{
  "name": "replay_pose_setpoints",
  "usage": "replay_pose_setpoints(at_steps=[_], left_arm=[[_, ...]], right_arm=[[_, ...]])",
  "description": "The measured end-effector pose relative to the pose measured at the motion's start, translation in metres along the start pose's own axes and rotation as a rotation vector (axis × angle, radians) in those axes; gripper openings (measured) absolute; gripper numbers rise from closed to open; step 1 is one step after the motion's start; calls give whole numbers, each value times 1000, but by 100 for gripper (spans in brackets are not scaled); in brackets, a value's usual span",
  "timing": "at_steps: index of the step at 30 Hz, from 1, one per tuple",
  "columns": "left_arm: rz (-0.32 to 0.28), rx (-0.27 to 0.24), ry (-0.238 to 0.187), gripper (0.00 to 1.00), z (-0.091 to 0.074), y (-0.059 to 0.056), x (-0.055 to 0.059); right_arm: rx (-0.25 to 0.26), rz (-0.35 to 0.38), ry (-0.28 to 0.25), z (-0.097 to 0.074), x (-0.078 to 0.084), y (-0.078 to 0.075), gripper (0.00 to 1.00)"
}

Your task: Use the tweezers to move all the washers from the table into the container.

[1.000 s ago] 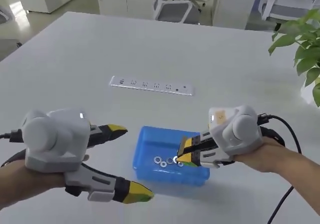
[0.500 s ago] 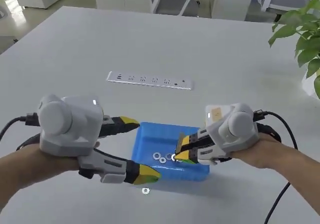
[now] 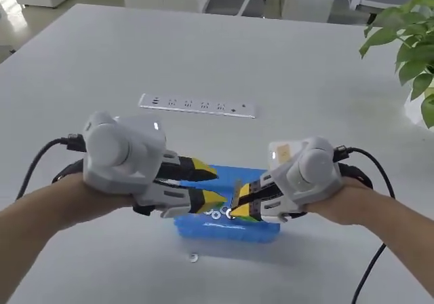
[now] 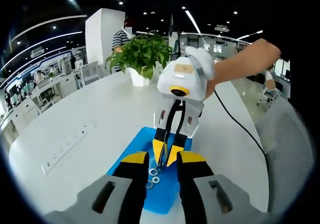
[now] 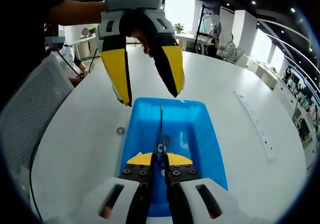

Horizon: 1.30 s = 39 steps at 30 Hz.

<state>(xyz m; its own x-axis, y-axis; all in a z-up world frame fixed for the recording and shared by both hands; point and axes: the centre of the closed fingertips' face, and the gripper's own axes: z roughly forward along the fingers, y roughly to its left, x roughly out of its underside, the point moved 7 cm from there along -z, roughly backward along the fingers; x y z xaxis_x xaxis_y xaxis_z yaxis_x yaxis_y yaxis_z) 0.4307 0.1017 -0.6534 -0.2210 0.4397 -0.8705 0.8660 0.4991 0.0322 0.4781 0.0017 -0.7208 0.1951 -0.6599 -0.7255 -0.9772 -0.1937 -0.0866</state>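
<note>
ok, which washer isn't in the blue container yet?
The lone washer lying on the white table, just outside the blue container's near wall. The other washers lie inside the container.

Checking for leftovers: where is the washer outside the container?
Head view: the washer lies on the table just off the blue container's near edge, toward its left end.

Head view: the left gripper (image 3: 218,186) and right gripper (image 3: 235,205) cover most of the container (image 3: 230,231), so the washers (image 3: 215,214) inside are partly hidden. The plant (image 3: 405,43) at the desk's right edge is cut off. Right gripper view: the tweezers (image 5: 161,126) have tips too fine to tell whether they grip anything.
</note>
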Motion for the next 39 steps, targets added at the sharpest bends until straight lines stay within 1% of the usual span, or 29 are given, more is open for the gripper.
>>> replay_pose_setpoints(at_steps=[3,7,10,12,13,15,16,19,21,28,34,39], left_arm=[[1,15,1,25,5,1,-2],[20,43,13,21,13,-1,-4],[27,52,8,20,16,-1,-5],[33,55,2,18,19,1,-6],[38,54,1,16,19,1,-7],[37,51,9,12,21,2,-7],[37,50,8,12,22,2,-8],[18,57,-4,9,23,1,-10],[31,63,2,7,23,0,-10],[60,65,7,6,23,-3,-10],[60,64,10,5,24,2,-8],[54,66,0,5,23,5,-8]], right_arm=[[-1,-6,4,0,0,0,8],[-5,-9,9,1,0,1,8],[-6,-10,12,1,0,1,9],[-8,-14,15,1,-1,1,9],[-8,-16,16,1,-1,1,9],[-10,-19,18,1,-1,1,9],[-10,-19,18,1,-1,1,9],[-9,-20,17,1,-1,1,9],[-9,-19,15,1,-1,1,9],[-12,-18,18,1,-1,1,10],[-4,-4,22,-1,-1,1,12],[9,8,14,-4,-2,1,14]])
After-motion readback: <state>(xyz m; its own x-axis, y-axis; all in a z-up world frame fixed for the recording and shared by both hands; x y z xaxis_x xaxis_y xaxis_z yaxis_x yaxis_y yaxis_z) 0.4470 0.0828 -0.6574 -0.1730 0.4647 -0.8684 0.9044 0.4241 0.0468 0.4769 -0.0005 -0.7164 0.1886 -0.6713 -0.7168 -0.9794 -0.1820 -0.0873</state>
